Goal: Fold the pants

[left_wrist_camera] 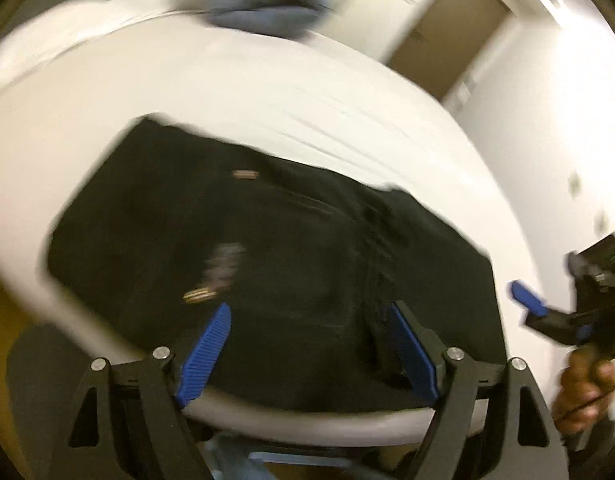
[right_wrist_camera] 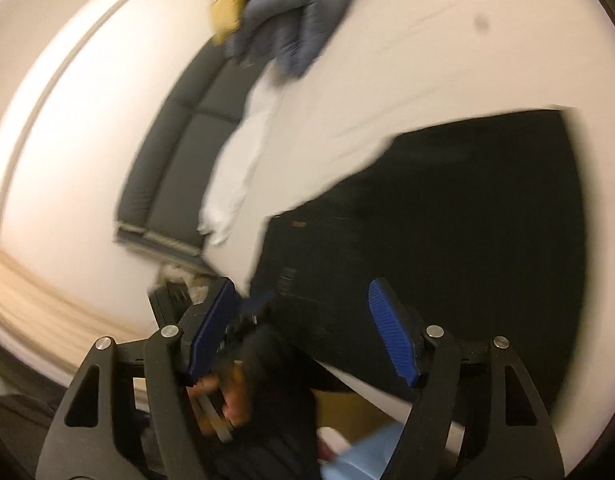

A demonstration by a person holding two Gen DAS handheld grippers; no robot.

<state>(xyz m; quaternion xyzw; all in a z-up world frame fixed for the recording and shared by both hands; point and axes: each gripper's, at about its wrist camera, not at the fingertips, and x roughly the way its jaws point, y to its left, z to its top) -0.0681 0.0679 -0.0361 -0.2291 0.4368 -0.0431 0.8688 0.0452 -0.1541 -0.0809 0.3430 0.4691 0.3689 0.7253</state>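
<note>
Pants (left_wrist_camera: 267, 264): folded black block, mid-frame on bed (left_wrist_camera: 267, 96). We hold left tongs (left_wrist_camera: 307, 352) and right tongs (right_wrist_camera: 307, 332) apart, empty. Next, we judge: re-grip an edge, fold again.

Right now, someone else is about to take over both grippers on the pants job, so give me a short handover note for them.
Left gripper: open, nothing between the fingers, held above the near edge of the pants.
Right gripper: open, holding nothing, off the pants' side.
Pants: black, lying flat on the white bed in a compact rectangle, so they look already folded at least once. Frames are blurred, so the number of folds cannot be told.
Left: check whether another fold is needed, then smooth the pants.
A blue garment lies at the bed's far end, untouched.
</note>
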